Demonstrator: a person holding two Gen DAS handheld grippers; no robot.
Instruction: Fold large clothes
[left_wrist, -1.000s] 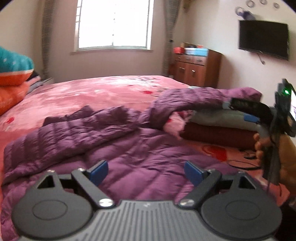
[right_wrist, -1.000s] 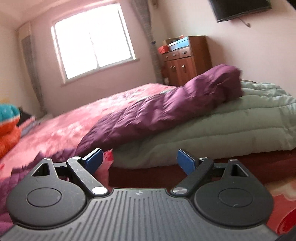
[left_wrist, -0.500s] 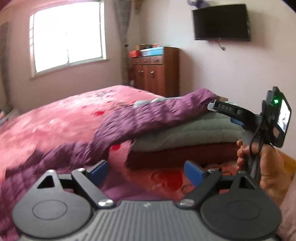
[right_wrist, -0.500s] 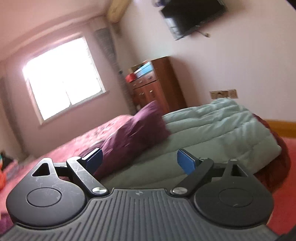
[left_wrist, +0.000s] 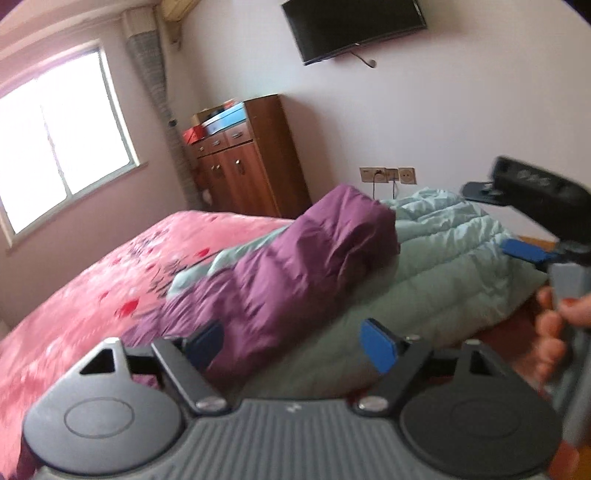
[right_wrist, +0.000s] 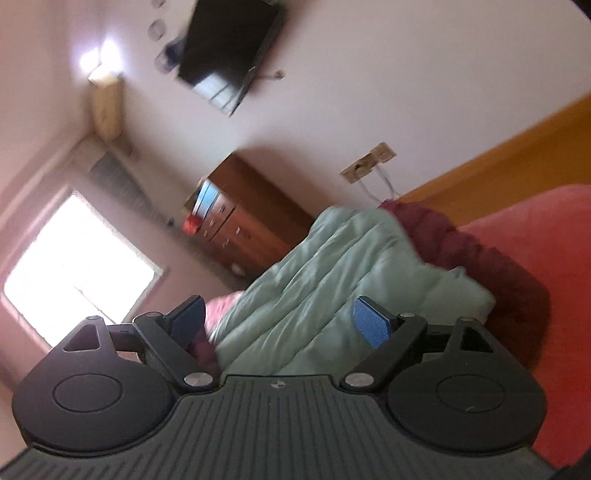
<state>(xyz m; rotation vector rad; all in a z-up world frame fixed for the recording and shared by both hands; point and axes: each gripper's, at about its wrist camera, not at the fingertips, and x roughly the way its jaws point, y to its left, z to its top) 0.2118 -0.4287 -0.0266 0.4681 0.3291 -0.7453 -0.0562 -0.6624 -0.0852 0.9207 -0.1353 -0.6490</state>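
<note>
Left wrist: left gripper (left_wrist: 291, 341) jaws apart, just narrowed, empty; purple sleeve (left_wrist: 295, 266) at 12 o'clock. Right gripper (right_wrist: 280, 319) open, green quilt (right_wrist: 332, 266) probably untouched.

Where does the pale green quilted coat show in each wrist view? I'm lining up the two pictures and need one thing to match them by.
Left wrist view: the pale green quilted coat lies right of centre, folded, with the purple down coat draped across it.
Right wrist view: it runs slantwise through the centre, beyond the open right gripper.
Shared landmark: the wooden cabinet against the wall.
</note>
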